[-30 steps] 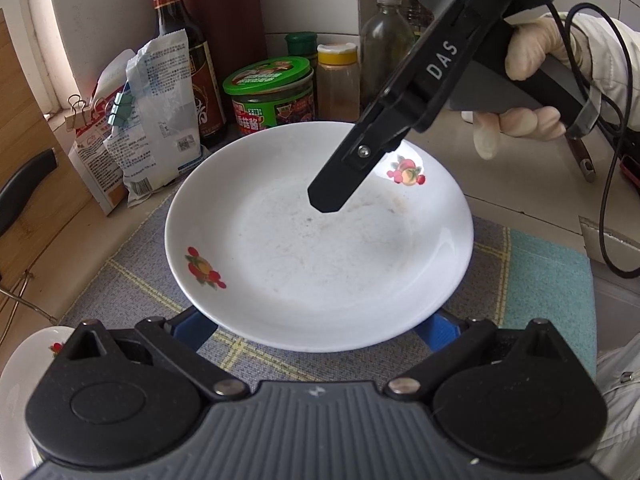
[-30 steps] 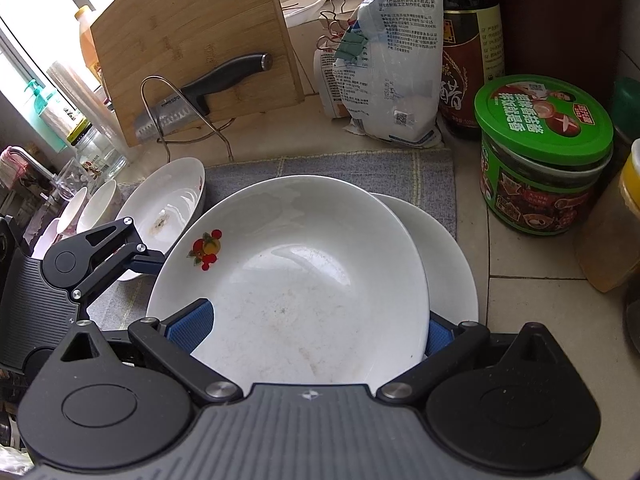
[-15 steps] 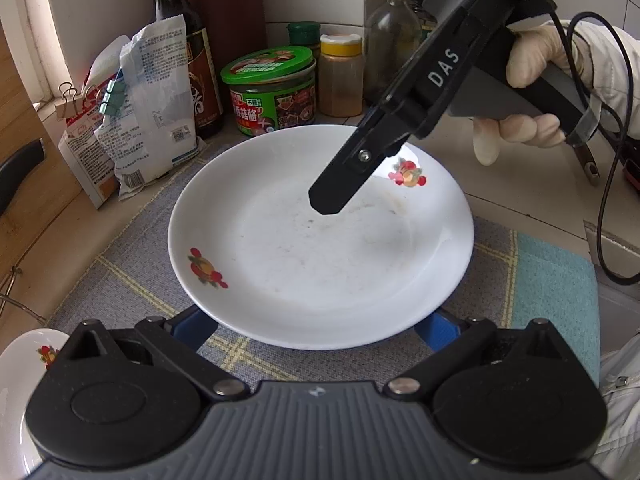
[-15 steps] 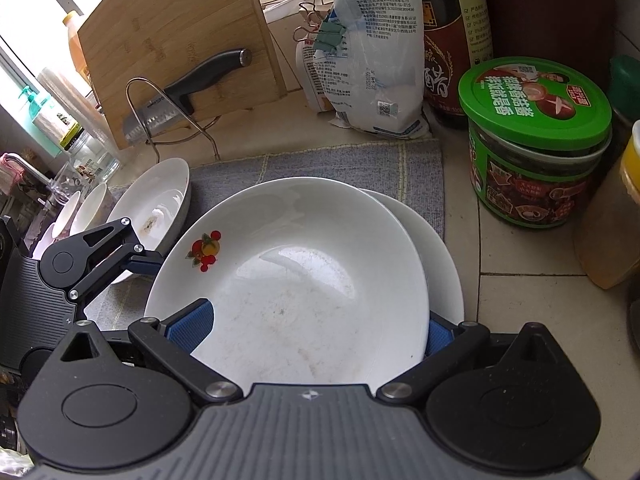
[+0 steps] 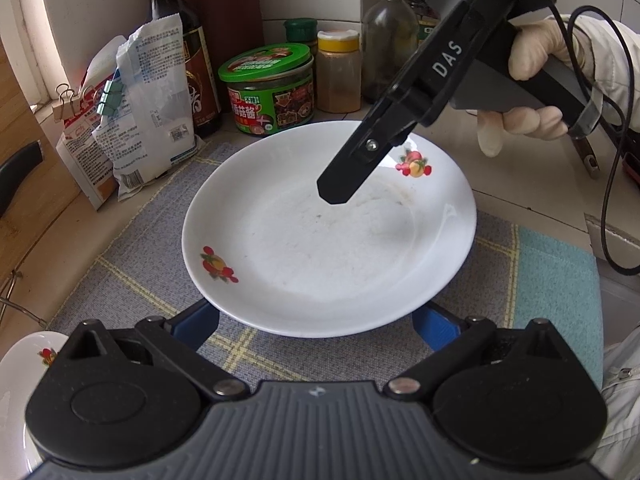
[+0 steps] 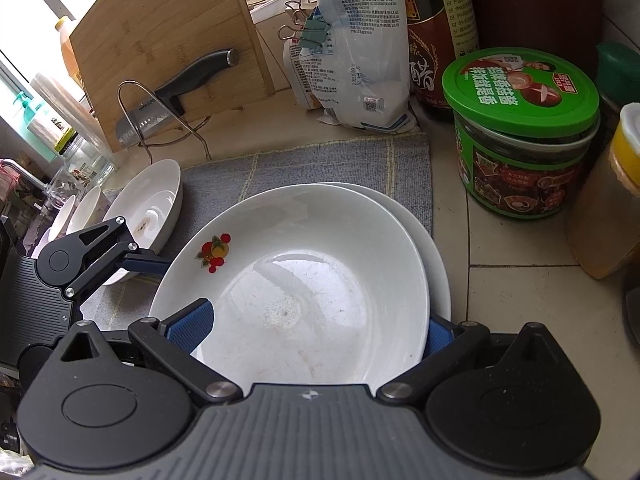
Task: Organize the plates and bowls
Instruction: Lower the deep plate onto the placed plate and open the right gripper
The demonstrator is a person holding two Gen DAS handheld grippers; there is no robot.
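A white plate with fruit prints [image 5: 312, 248] fills the left wrist view, above the grey mat [image 5: 132, 264]. My left gripper [image 5: 316, 320] has its blue pads [image 5: 196, 320] wide apart under the plate's near rim, so it is open. The right gripper's finger [image 5: 352, 168] reaches over the plate from the upper right. In the right wrist view my right gripper [image 6: 312, 328] has the top plate [image 6: 304, 280] between its blue pads [image 6: 192, 320], tilted over a second plate [image 6: 436, 256]. The left gripper [image 6: 92, 252] shows at the left.
Another plate [image 6: 148, 200] and small bowls [image 6: 76, 212] lie left on the mat. A green-lidded jar [image 6: 524, 136], sauce bottle [image 6: 436, 28], clipped bags [image 6: 356, 60], spice jar [image 6: 604, 196], cutting board [image 6: 160, 40] and knife [image 6: 176, 92] on a wire rack stand behind.
The plate and both grippers have moved a little toward the jars; the jar and bags look closer. The grip has not changed.
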